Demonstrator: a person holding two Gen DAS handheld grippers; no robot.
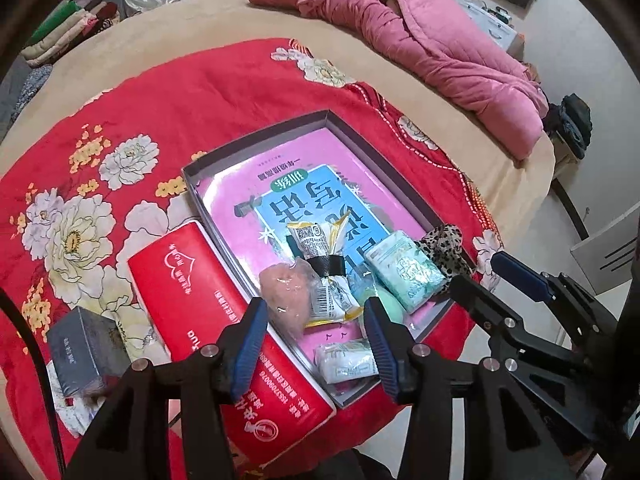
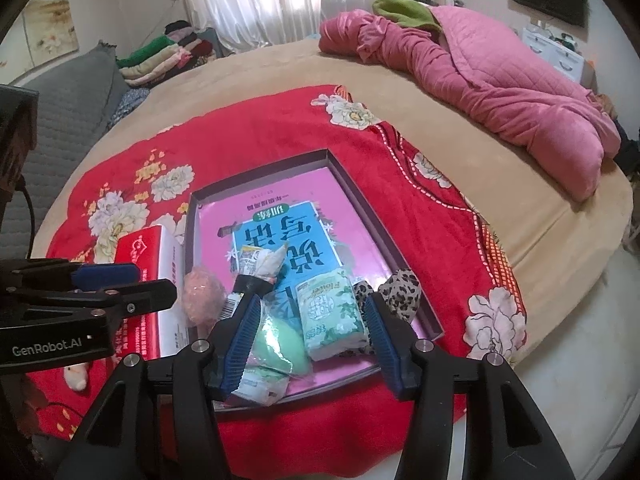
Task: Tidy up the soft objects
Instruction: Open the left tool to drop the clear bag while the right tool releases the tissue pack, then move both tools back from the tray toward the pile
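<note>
1. As I scan from the left edge of my left wrist view, I first see a dark grey box (image 1: 86, 350) lying on the red floral blanket (image 1: 160, 92) that covers the bed (image 1: 400, 92).
2. Just right of it lies a red tissue box (image 1: 208, 312), its long side against the left wall of the shallow tray box (image 1: 256, 142).
3. I see a pink-and-blue book (image 1: 296, 196) lying flat as the tray's floor, with the soft things piled at its near end.
4. In that pile, left to right: a pink mesh puff (image 1: 286, 292), a snack packet bound with black tape (image 1: 324, 272), a green sponge (image 2: 280, 340), a green tissue pack (image 1: 404, 272) and a leopard-print cloth (image 1: 444, 248) against the right wall.
5. A smaller white tissue pack (image 1: 346, 362) lies nearest me in the tray.
6. My left tongs (image 1: 318, 344) hang above the puff and the white pack, jaws half apart, gripping nothing.
7. My right tongs (image 2: 306, 344) hang over the sponge and the green tissue pack, jaws also half apart; their pads touch neither item.
8. Far right, a pink quilt (image 1: 440, 52) is heaped along the bed's far side, well apart from the tray.
</note>
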